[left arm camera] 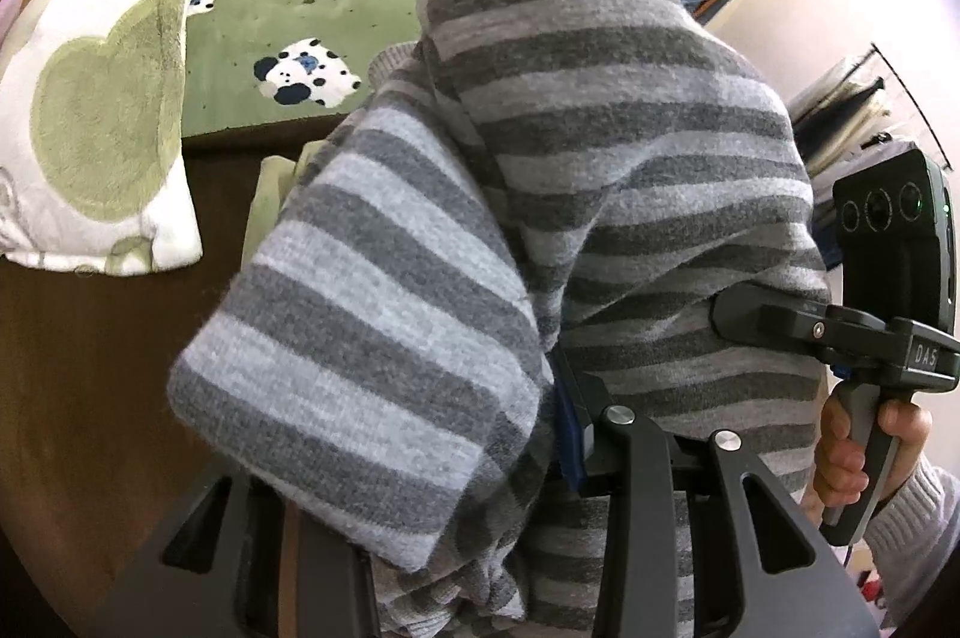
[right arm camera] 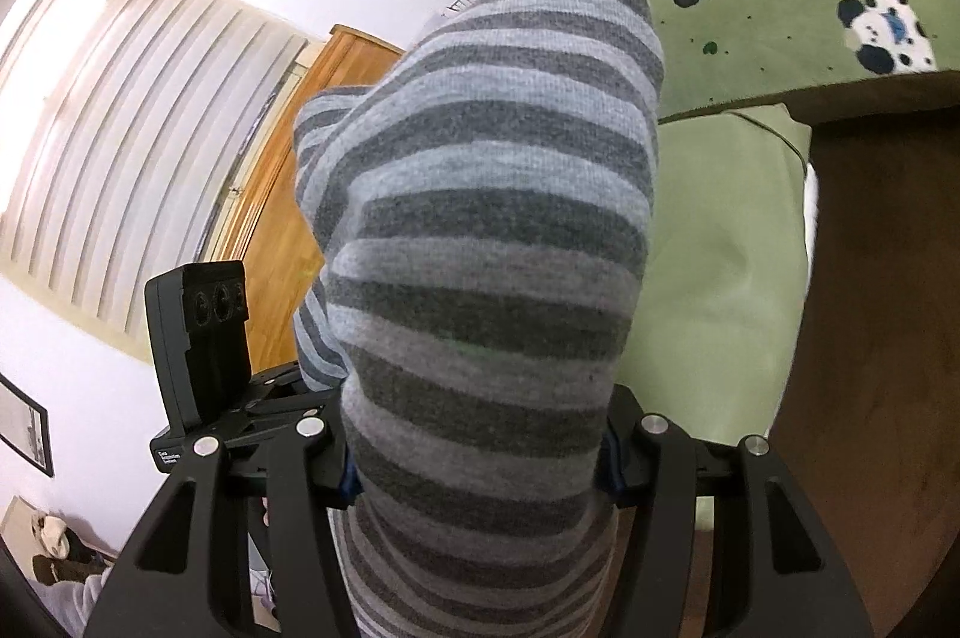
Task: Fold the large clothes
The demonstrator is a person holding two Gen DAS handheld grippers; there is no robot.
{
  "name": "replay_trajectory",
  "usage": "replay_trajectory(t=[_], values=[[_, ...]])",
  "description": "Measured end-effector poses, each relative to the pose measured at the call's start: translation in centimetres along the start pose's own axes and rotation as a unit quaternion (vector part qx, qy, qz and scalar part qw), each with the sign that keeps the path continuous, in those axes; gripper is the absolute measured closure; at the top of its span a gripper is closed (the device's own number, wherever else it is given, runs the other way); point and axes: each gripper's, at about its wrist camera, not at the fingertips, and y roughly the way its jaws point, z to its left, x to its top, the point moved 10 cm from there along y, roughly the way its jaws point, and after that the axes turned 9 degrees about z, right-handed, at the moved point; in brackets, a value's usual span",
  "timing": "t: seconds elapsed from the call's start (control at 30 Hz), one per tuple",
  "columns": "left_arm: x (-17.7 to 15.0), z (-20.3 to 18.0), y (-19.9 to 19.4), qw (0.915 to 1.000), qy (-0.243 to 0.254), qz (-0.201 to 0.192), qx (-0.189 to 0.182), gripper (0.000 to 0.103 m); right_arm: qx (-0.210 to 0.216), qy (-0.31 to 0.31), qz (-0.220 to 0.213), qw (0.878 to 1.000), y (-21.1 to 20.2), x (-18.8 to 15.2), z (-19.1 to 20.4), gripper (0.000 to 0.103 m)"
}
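Note:
A grey striped sweater [left arm camera: 540, 194] hangs in the air, bunched and draped over both grippers. In the left wrist view it covers my left gripper [left arm camera: 480, 470], which is shut on its fabric; the fingertips are hidden under the cloth. The right gripper's body [left arm camera: 840, 338] shows at the right, held by a hand. In the right wrist view the sweater [right arm camera: 480, 242] fills the middle and my right gripper [right arm camera: 480, 464] is shut on a thick fold of it. The left gripper's body [right arm camera: 210, 350] shows at the left.
A dark brown table [left arm camera: 90, 398] lies below. A white and green heart pillow [left arm camera: 102, 122] sits on its left. A folded green cloth [right arm camera: 720, 248] lies on the table. A green dog-print blanket [left arm camera: 264, 38] covers the bed behind. A wooden door [right arm camera: 288, 218] stands at the left.

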Motion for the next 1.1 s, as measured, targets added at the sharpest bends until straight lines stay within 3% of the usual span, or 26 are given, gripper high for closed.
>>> replay_trajectory(t=[0.33,0.5,0.67,1.0,1.1], values=[[4.5,3.8,6.3,0.9994,-0.027,0.020,0.011,0.064,0.007,0.012,0.037,0.999,4.6,5.1,-5.8,0.047],[4.5,4.9,9.3,0.9986,-0.032,0.043,-0.003,0.062,0.011,0.037,0.039,0.998,6.0,5.1,-8.5,0.047],[3.8,5.1,11.8,0.9980,-0.023,0.059,0.008,0.058,0.001,0.062,0.047,0.997,6.4,4.0,-10.6,0.044],[3.5,6.2,10.6,0.9977,-0.057,0.033,-0.012,0.044,-0.008,0.091,0.048,0.995,5.5,4.3,-11.5,0.031],[3.4,6.5,9.7,0.9983,-0.051,0.029,-0.001,0.044,-0.037,0.078,0.037,0.996,3.5,4.6,-11.3,0.020]])
